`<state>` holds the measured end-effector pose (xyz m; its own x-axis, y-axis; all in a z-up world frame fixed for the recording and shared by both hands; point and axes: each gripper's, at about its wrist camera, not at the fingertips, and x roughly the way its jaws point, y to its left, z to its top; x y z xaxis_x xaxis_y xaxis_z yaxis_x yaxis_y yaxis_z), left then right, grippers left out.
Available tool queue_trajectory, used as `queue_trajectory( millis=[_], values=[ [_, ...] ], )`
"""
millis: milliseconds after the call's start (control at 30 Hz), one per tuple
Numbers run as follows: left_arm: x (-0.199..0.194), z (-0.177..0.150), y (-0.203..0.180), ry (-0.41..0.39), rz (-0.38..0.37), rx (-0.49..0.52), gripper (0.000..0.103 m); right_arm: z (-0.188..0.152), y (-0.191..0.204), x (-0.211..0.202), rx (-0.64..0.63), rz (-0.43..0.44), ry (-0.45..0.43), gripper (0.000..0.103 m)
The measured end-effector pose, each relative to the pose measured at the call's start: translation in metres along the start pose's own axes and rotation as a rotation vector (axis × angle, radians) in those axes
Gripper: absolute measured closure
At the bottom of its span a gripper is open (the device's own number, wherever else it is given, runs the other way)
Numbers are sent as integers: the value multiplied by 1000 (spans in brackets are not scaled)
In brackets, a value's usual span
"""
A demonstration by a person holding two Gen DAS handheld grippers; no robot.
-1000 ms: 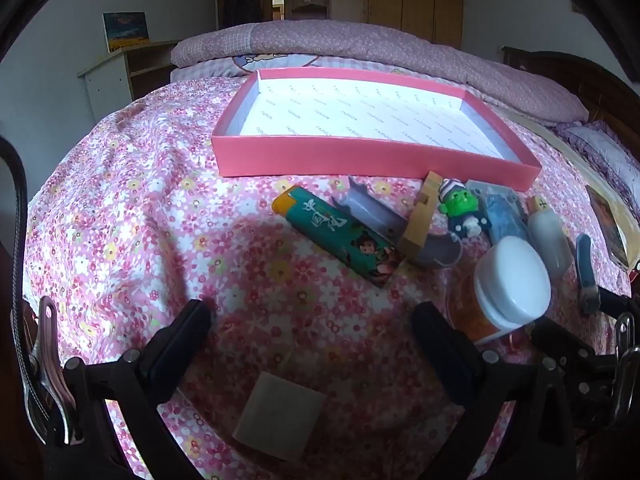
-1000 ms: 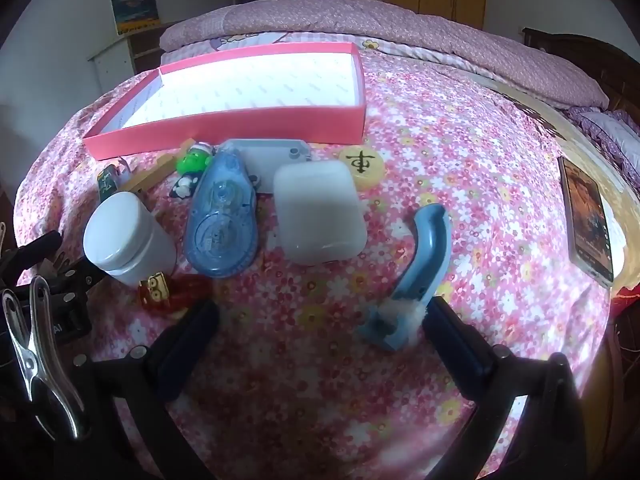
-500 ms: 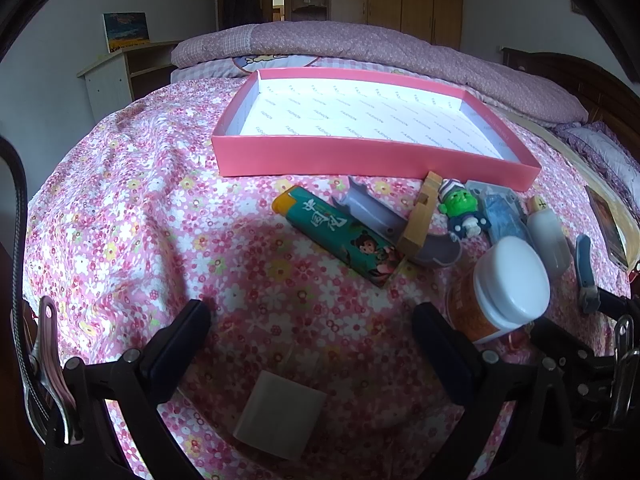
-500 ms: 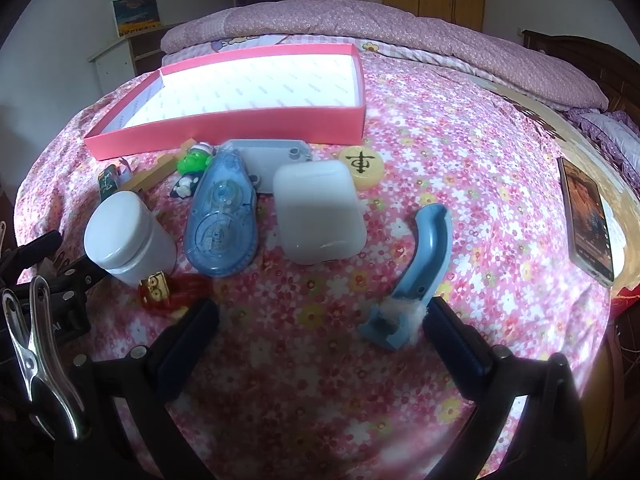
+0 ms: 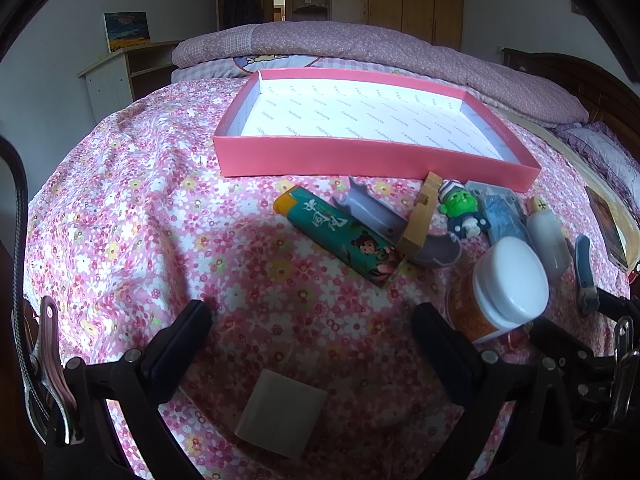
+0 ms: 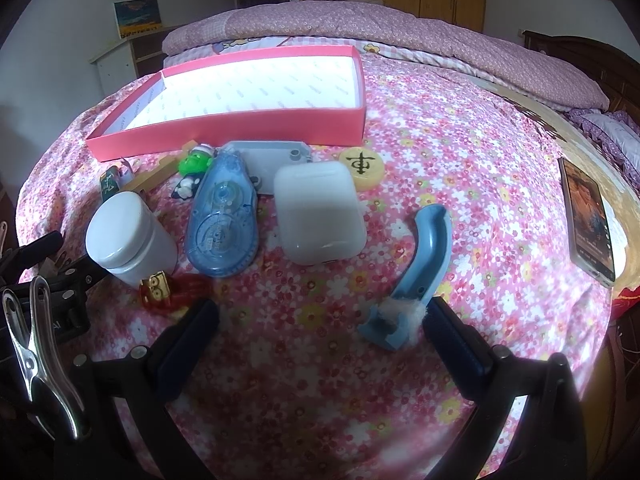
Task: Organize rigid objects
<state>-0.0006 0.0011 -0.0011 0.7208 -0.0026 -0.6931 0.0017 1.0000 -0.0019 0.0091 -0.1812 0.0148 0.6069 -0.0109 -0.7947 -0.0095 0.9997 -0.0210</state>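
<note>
Empty pink box [image 5: 360, 160] on bedspread, small objects [image 6: 224, 220] clustered just before it

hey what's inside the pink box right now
Nothing: the pink box shows only its white printed lining in both views. Its near wall hides a thin strip of floor just behind it.

Left gripper [image 5: 312, 320]: two matte black fingers [image 5: 182, 338] with dark pads, silver screws at the hinges; metal spring clip [image 5: 50, 364] at 8 o'clock; black cable [image 5: 18, 240] at 9 o'clock.
Right gripper [image 6: 320, 320]: same black build, blue-tinged pads [image 6: 188, 338], silver screws, steel clip [image 6: 38, 356] at 8 o'clock.
</note>
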Motion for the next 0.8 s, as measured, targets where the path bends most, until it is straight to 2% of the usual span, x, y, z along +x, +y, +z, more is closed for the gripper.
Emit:
queue_trajectory(
  millis=[367, 800],
  values=[
    [-12, 6, 3, 30, -31, 26, 4, 5, -6, -7, 36, 47, 0, 1],
    [-27, 9, 9, 12, -50, 0, 4, 11, -17, -21, 40, 107, -31, 4]
  ],
)
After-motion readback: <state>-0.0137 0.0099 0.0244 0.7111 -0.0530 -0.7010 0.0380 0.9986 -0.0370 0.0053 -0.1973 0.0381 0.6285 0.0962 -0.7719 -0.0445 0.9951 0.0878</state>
